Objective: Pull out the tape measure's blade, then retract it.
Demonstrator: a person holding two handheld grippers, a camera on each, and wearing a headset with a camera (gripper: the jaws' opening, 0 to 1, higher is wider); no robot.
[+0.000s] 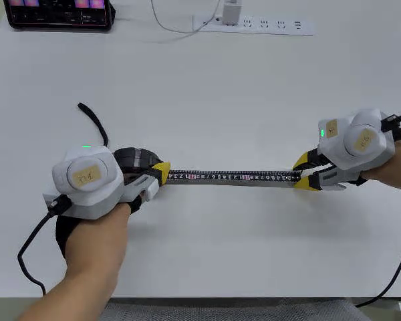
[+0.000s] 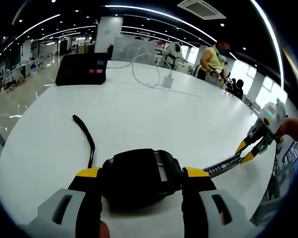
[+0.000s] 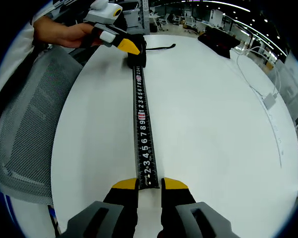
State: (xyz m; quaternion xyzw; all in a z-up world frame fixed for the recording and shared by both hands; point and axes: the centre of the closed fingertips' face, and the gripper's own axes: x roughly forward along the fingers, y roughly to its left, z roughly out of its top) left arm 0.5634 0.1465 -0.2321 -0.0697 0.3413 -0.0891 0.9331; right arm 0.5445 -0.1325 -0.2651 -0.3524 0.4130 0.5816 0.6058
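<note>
Evidently, the blade is drawn out, and the retraction is left to be done.

At the lower left of the head view the tape measure case [image 1: 135, 160] is held on the desk [image 1: 220, 87] by the left tool [image 1: 155, 179]. Its jaws are spread wide and pressed against the two sides of the case, as is seen in the left gripper view. From the case the blade [image 1: 234, 176] is stretched across the lower middle of the frame. Its long axis is laid nearly level from left to right, with the numbered face turned up. Whether it is rested on the desk or held just above it cannot be told. Its tip is pointed to the right and is pinched by the right tool [image 1: 303, 174], whose jaws are nearly closed on it. The pull is judged done or nearly so; letting the blade run back into the case is what remains.
</note>
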